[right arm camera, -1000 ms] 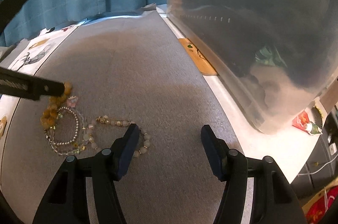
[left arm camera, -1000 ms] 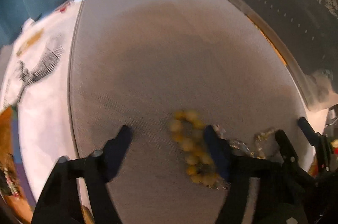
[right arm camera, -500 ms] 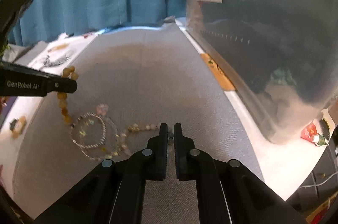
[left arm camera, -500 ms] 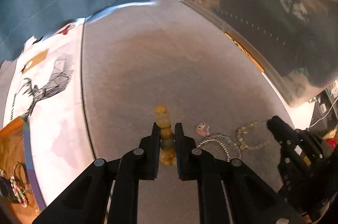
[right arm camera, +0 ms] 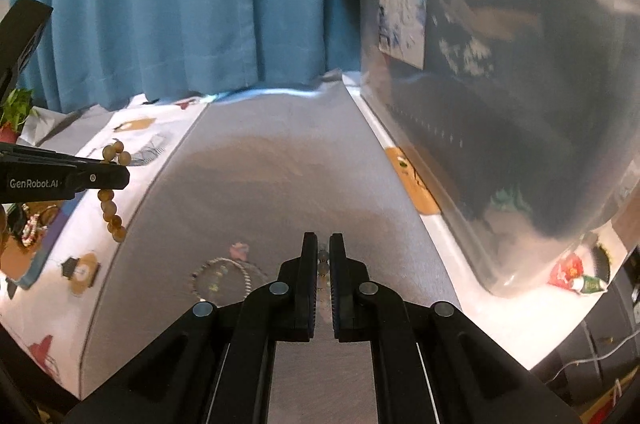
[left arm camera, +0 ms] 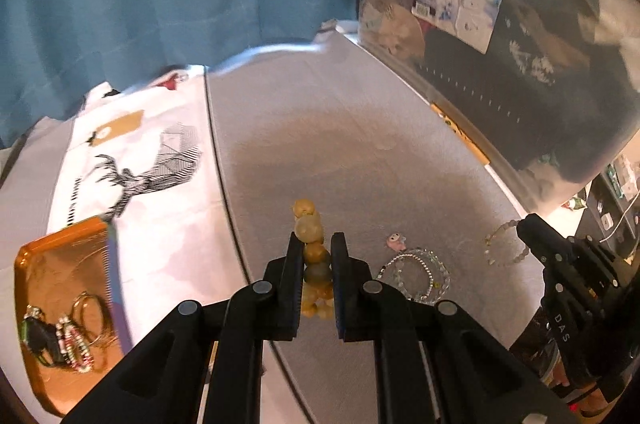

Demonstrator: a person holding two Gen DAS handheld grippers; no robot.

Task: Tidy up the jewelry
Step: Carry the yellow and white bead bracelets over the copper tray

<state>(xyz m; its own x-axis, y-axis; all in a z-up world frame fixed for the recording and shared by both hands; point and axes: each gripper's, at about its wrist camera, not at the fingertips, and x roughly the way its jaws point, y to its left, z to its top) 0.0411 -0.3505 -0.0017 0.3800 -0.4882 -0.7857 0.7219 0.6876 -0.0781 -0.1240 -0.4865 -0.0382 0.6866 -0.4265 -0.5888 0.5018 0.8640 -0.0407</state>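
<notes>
I take this for a home, likely a bedroom or living corner. A blue curtain [right arm camera: 168,4] fills the upper left of my right view. Below it lies a white printed cloth [left arm camera: 140,160] with a stag drawing, and a grey mat [left arm camera: 340,152] spread over it mid-frame. At right stands a clear storage bin [left arm camera: 520,64] stuffed with soft household things. A small potted plant [right arm camera: 14,108] peeks in at far left, cables [right arm camera: 600,352] at lower right.

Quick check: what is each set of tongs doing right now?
Left tongs: shut on the amber bead bracelet, lifted off the grey mat.
Right tongs: shut on the pale bead bracelet.
</notes>
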